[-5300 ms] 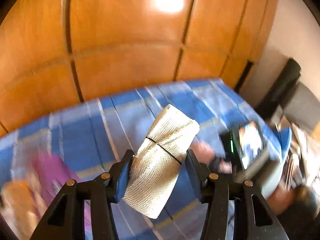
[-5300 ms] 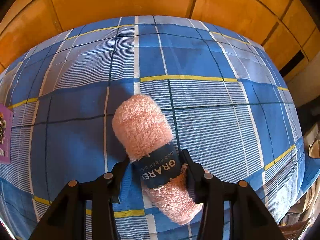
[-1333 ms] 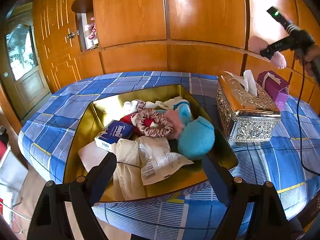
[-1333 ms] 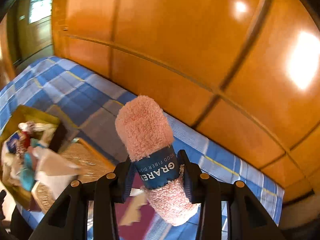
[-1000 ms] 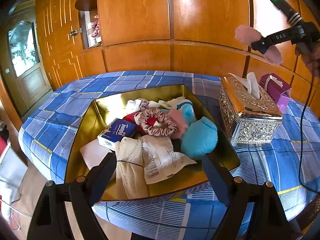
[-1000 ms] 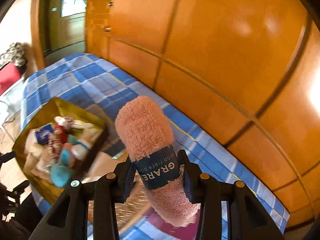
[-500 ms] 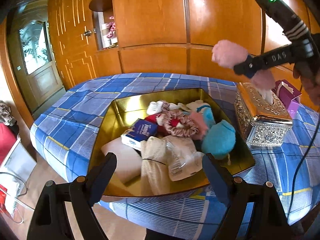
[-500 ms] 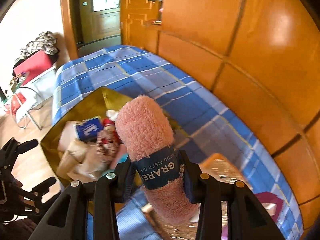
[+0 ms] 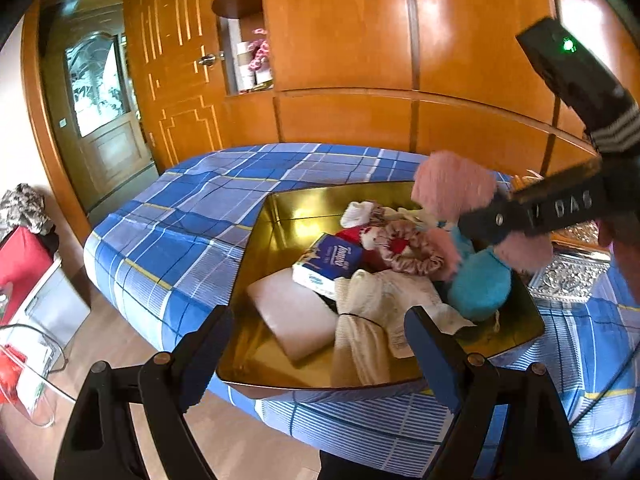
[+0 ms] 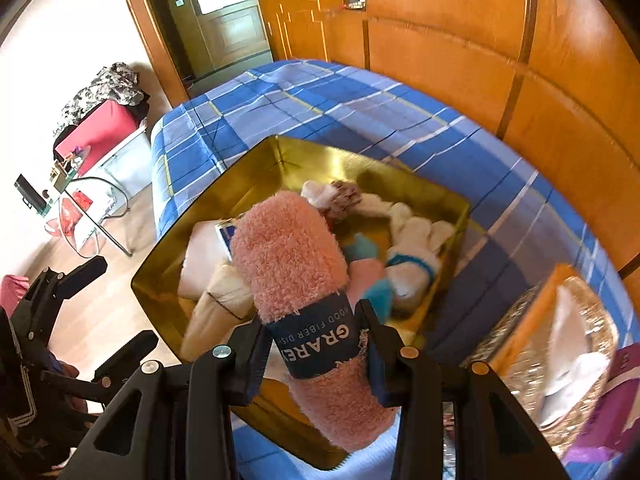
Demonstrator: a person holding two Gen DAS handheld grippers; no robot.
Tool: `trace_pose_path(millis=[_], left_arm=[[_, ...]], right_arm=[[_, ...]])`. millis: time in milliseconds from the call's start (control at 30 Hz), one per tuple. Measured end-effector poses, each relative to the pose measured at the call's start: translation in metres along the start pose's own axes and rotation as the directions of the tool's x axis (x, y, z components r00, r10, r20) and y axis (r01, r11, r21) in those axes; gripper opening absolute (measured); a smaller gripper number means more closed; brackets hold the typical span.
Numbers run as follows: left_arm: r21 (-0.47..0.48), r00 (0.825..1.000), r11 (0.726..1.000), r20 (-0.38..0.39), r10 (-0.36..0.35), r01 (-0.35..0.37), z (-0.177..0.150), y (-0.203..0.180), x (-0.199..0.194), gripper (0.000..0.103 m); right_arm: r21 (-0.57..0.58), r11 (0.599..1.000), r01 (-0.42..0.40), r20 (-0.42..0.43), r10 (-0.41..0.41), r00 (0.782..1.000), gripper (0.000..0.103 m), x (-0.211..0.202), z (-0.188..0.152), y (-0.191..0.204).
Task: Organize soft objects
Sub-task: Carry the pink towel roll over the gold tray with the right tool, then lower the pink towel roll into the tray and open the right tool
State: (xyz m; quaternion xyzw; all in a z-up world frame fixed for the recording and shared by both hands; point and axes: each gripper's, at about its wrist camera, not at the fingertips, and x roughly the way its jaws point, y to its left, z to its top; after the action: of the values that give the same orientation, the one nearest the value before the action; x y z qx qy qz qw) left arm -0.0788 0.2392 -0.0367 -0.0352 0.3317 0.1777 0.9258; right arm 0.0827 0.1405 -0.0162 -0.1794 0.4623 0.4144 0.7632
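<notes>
Between the pads of the right hand-held gripper (image 10: pixel 316 344), the pink fluffy roll (image 10: pixel 292 256) sits clamped at its blue paper band, both ends sticking out past the jaws, above the gold tray (image 10: pixel 168 264). It looks light and squashy; the banded middle seems the firmest place to hold, since the plush ends would likely give and slide. Just below and beyond this hand-held gripper the tray already holds a heap of soft things: a teal puff (image 9: pixel 480 284), a satin scrunchie (image 9: pixel 416 252), a beige rolled cloth (image 9: pixel 360 340), a tissue pack (image 9: pixel 328 260) and a pale flat pad (image 9: pixel 292 312). Off to its right stands an ornate tissue box (image 10: pixel 560 344). The tray rests on a blue plaid cover (image 9: pixel 180 216) over what may be a table or a bed. The left hand-held gripper (image 9: pixel 316 364) is spread wide with nothing between its jaws, hanging near the tray's near rim. Only the left wrist view shows the roll from the side, over the heap's far part; only the right wrist view shows the band's print and the pad contact.
</notes>
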Motion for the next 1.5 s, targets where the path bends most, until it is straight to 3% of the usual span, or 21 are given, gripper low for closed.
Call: trace_pose_path(millis=[300, 533, 867, 1100, 1367, 1500], left_arm=[[-0.042, 1.0, 0.999, -0.018, 0.003, -0.003, -0.002, 0.012, 0.007, 0.088], [-0.067, 0.999, 0.998, -0.039, 0.003, -0.005, -0.005, 0.018, 0.014, 0.088], [-0.08, 0.999, 0.997, -0.052, -0.007, 0.003, -0.007, 0.019, 0.019, 0.088], [-0.084, 0.999, 0.996, -0.054, -0.005, 0.0, -0.008, 0.019, 0.02, 0.088], [-0.078, 0.999, 0.997, -0.052, 0.004, -0.008, -0.008, 0.016, 0.018, 0.088], [-0.081, 0.999, 0.997, -0.046, 0.007, -0.01, -0.007, 0.016, 0.017, 0.089]], right_arm=[[-0.006, 1.0, 0.0, -0.018, 0.0, 1.0, 0.04, 0.014, 0.004, 0.019], [0.004, 0.996, 0.089, 0.004, -0.089, 0.996, 0.04, 0.03, 0.018, 0.021], [0.052, 0.974, 0.22, -0.087, -0.215, 0.973, 0.033, 0.095, 0.034, -0.002], [0.047, 0.973, 0.226, -0.091, -0.221, 0.971, 0.033, 0.099, 0.031, -0.002], [0.06, 0.981, 0.185, -0.022, -0.184, 0.983, 0.043, 0.08, 0.025, 0.002], [0.049, 0.981, 0.189, 0.013, -0.19, 0.982, 0.054, 0.067, 0.023, 0.007]])
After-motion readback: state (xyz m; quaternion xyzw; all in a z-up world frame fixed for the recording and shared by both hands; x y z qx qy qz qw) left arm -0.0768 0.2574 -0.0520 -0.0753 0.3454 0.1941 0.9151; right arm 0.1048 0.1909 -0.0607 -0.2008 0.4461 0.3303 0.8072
